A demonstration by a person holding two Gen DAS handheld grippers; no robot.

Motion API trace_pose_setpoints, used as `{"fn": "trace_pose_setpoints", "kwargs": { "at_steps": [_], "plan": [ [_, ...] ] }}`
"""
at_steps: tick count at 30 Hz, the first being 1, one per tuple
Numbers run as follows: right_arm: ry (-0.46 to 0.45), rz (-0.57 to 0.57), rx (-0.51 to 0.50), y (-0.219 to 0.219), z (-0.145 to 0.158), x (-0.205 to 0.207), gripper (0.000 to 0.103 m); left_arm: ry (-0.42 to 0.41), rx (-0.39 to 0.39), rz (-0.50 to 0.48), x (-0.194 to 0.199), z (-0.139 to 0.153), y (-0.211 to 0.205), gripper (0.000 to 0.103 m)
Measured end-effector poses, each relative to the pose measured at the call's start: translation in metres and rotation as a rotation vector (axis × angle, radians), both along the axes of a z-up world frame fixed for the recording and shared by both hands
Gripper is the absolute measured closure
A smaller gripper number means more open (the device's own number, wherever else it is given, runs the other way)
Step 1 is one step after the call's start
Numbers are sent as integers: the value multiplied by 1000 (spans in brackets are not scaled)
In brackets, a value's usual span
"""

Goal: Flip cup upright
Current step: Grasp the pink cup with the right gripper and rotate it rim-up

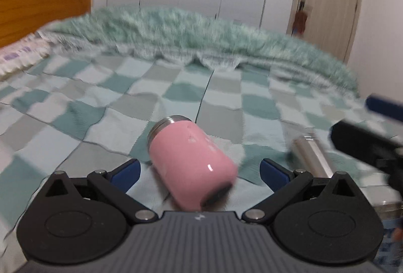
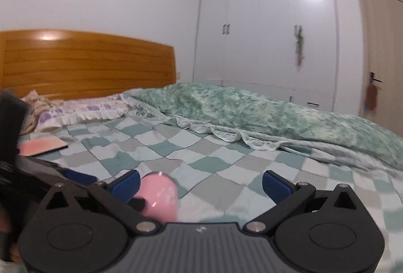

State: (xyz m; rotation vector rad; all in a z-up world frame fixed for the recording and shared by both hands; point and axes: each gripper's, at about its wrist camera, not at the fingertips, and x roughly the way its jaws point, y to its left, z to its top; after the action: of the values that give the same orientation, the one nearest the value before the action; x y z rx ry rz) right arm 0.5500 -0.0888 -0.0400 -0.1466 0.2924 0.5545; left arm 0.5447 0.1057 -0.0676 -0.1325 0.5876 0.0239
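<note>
A pink cup (image 1: 192, 162) with a steel rim lies on its side on the checked bedspread (image 1: 88, 109), rim pointing away, dark base toward the camera. My left gripper (image 1: 200, 171) is open, its blue-padded fingers either side of the cup and not touching it. In the right wrist view the pink cup (image 2: 158, 196) lies blurred just inside the left finger. My right gripper (image 2: 201, 184) is open and holds nothing. The right gripper's dark body (image 1: 367, 139) shows at the right edge of the left wrist view.
A steel cylinder (image 1: 311, 157) lies right of the cup. A fluffy green blanket (image 2: 264, 114) is heaped across the far side of the bed. A pink flat item (image 2: 41, 144) lies near the pillows, by the wooden headboard (image 2: 88, 64). White wardrobes stand behind.
</note>
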Motion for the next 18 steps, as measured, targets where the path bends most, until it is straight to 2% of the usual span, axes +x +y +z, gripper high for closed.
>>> {"fn": "trace_pose_setpoints", "kwargs": {
  "at_steps": [3,5,7,10,12,15,18],
  "plan": [
    [134,49,20,18,0,62,0,80,-18,48,49,-13,9,1],
    [238,70,42,29,-6,100,0,137,-73,65,76,-22,21,5],
    [346,97,61,39,-16,132,0,207,-134,39,98,-34,33,6],
    [505,147,62,55,-32,169,0,247,-227,-17,109,-47,48,5],
    [598,148,82,60,-42,186,0,213,-230,-55,104,-48,48,6],
    [720,158,99,63,-54,196,0,120,-147,-126,86,-46,31,7],
    [811,188,123,60,-66,192,1,60,-140,-177,68,-40,20,12]
  ]
}}
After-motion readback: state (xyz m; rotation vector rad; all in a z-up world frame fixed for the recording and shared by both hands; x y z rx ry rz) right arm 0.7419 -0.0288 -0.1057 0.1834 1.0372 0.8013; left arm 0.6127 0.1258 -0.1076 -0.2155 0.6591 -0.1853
